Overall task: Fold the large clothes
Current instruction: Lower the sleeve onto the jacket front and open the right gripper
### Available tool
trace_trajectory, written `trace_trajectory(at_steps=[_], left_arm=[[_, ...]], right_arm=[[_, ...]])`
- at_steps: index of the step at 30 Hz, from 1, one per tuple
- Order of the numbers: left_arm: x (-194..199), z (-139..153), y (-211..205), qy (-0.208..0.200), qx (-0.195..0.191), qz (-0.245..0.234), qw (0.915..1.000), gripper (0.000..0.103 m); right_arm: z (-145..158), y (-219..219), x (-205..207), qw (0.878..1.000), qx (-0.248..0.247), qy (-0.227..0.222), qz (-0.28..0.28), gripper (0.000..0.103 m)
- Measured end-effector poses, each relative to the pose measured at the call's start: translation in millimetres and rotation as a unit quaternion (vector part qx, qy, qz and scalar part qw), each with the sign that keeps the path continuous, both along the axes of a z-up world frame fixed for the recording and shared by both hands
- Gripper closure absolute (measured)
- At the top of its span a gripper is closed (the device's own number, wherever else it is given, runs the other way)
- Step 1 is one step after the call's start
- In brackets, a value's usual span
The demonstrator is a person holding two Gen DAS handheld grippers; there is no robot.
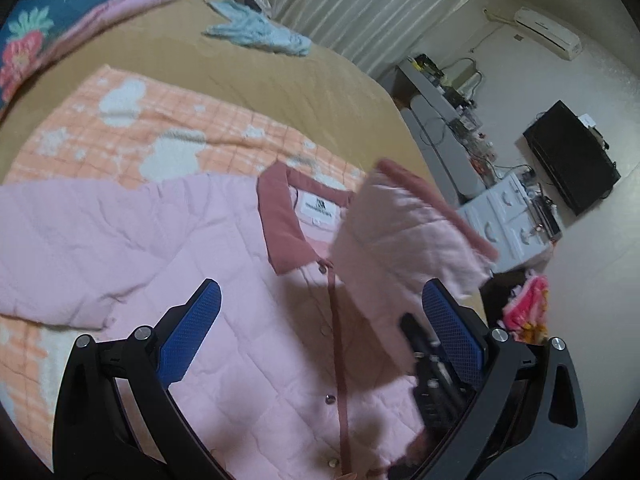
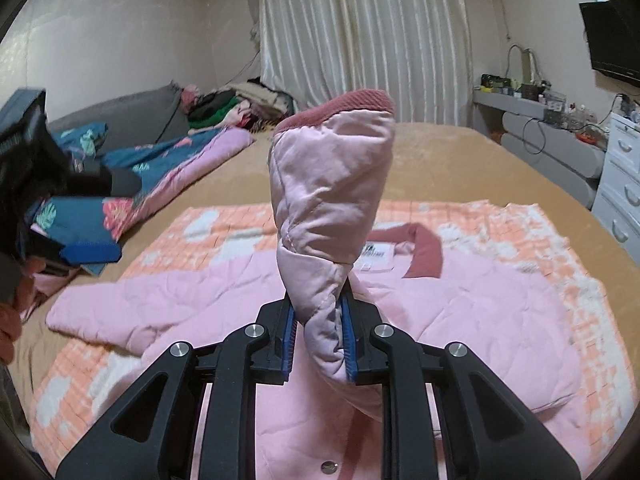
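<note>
A pink quilted jacket (image 1: 224, 340) with a dusty-rose collar lies face up on an orange checked blanket (image 1: 132, 128); it also shows in the right wrist view (image 2: 480, 304). My right gripper (image 2: 320, 332) is shut on the jacket's right sleeve (image 2: 332, 196) and holds it upright above the jacket, its rose cuff on top. The lifted sleeve (image 1: 404, 236) shows in the left wrist view too. My left gripper (image 1: 320, 316) is open and empty, hovering over the jacket's buttoned front. It appears in the right wrist view (image 2: 90, 252) at the far left.
The tan bed (image 2: 440, 152) carries a floral quilt (image 2: 120, 184) at the left, a pile of clothes (image 2: 240, 108) by the curtain, and a light blue garment (image 1: 256, 32). White drawers (image 2: 624, 184) and a cluttered shelf (image 2: 536, 108) stand at the bed's right.
</note>
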State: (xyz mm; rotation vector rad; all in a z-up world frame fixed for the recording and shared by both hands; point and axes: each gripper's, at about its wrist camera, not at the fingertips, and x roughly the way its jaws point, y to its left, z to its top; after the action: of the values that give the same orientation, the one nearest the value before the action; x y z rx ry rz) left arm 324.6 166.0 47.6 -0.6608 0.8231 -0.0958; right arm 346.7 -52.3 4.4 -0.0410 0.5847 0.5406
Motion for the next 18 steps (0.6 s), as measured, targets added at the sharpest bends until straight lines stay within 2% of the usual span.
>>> trace_trajectory(at_steps=[3,10,16,18], left_arm=[[1,-12,4,0.01,-0.021,-0.001,0.9997,0.009],[-1,-28,7,0.026,-0.016,0.003,0.9995,0.009],[-3,-40,10,0.038,-0.009,0.007,0.9992,0.009],[-3,-43,10,0.039,-0.005,0.007,0.9992,0.009]], right_arm=[[-16,10,-1,1.0,-0.009,0.012,0.009,0.082],[-52,34,-6,0.997,-0.039,0.046,0.05,0.073],[-73,56,-17,0.99,-0.044,0.086,0.1,0.048],[-75,59,-26,0.988,-0.047,0.089,0.12,0.036]])
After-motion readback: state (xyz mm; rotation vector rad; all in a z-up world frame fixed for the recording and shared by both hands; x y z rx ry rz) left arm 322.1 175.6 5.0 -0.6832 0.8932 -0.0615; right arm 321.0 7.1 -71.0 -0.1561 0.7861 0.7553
